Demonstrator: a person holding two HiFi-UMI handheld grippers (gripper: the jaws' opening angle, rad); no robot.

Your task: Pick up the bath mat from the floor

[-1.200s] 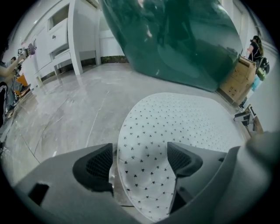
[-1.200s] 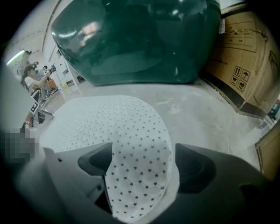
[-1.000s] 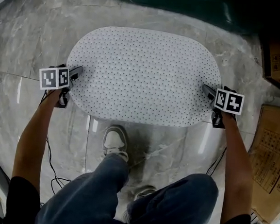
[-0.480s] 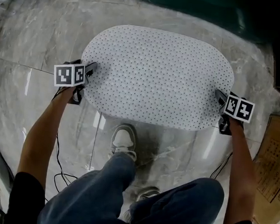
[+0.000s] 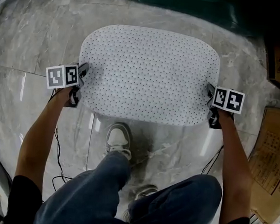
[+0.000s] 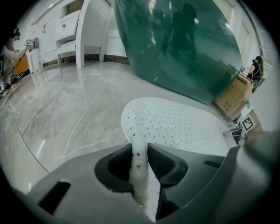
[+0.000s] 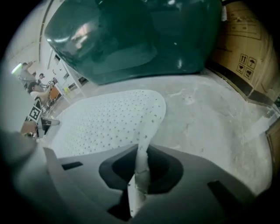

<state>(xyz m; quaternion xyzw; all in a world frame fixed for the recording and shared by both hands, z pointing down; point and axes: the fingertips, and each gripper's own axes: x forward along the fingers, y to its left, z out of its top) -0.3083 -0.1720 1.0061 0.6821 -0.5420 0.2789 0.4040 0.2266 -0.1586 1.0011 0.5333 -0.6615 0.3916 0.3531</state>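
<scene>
Head view, looking steeply down: grey marble floor (image 5: 33,46), veined and glossy, fills the field. Beyond the far edge of the bath mat lies a large dark green glossy body (image 5: 188,3) (its kind cannot be told). The bath mat (image 5: 148,71) itself, a white rounded oblong dotted with small dark holes, lies spread on the floor at the centre of the view. Just nearer than its near edge are the person's legs in blue denim (image 5: 171,204). Well to the right of the mat stand brown cardboard boxes (image 5: 272,159).

The left tool (image 5: 83,71) sits at the mat's left end and the right tool (image 5: 209,90) at its right end, each carrying a marker cube (image 5: 61,76) on its outer side.

Left gripper view: the jaws of the left tool (image 6: 140,153) have just been closing, and they are clamped on the upturned left rim of the mat (image 6: 175,122), which stands as a thin white fold between them.

Right gripper view: the jaws of the right tool (image 7: 142,162) have likewise just been closing, and they pinch the raised right rim of the mat (image 7: 109,122).

A grey and white shoe (image 5: 117,139) stands just beside the mat's near edge. Thin black cables (image 5: 56,150) trail on the floor nearer than the mat's left end.
</scene>
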